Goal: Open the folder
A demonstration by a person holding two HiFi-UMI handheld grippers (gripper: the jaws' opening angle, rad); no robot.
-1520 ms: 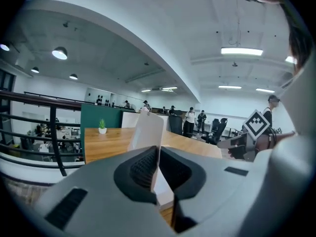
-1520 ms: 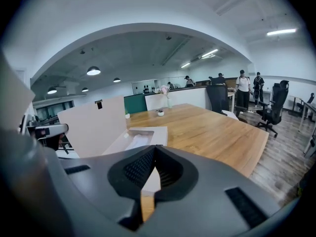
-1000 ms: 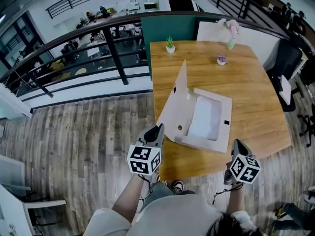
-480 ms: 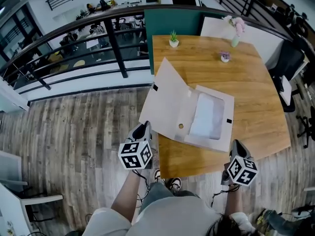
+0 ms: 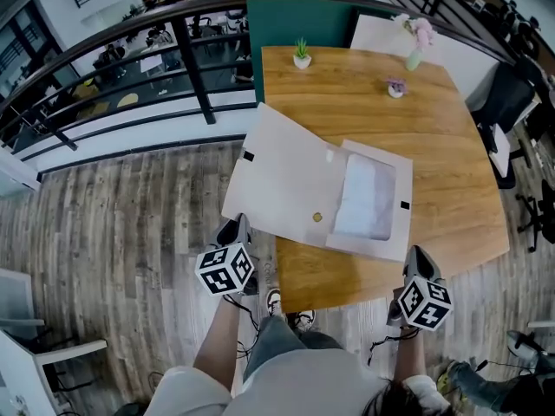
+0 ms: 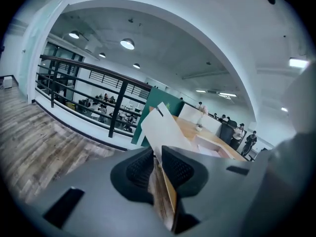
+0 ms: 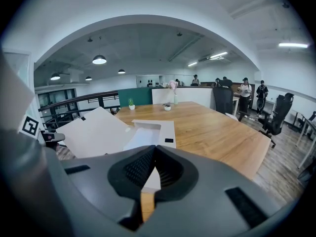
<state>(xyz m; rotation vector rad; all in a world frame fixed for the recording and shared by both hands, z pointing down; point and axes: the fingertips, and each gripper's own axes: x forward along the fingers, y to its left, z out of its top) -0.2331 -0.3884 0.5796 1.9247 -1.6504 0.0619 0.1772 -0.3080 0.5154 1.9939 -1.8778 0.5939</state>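
Note:
The white folder lies open on the wooden table (image 5: 347, 102). Its base (image 5: 381, 248) holds white papers (image 5: 364, 199). The lid (image 5: 282, 189) lies flat and overhangs the table's left edge. My left gripper (image 5: 236, 228) is at the lid's near left corner. Its jaws have just been opening and stand a narrow slit apart (image 6: 158, 154), with the lid's edge (image 6: 165, 127) right at the tips. My right gripper (image 5: 416, 254) rests by the base's near right corner, its tips shut (image 7: 154, 154) with nothing between them. From the right gripper view the lid (image 7: 96, 132) shows at the left.
A small potted plant (image 5: 301, 57), a vase of pink flowers (image 5: 414, 46) and a tiny pot (image 5: 395, 87) stand at the table's far end. A black railing (image 5: 191, 59) runs along the left. An office chair (image 5: 507, 111) stands at the right. Wood floor lies below the lid.
The lid has swung from upright down to the left and now lies flat. My left gripper has moved left and down with it. The right gripper has stayed put.

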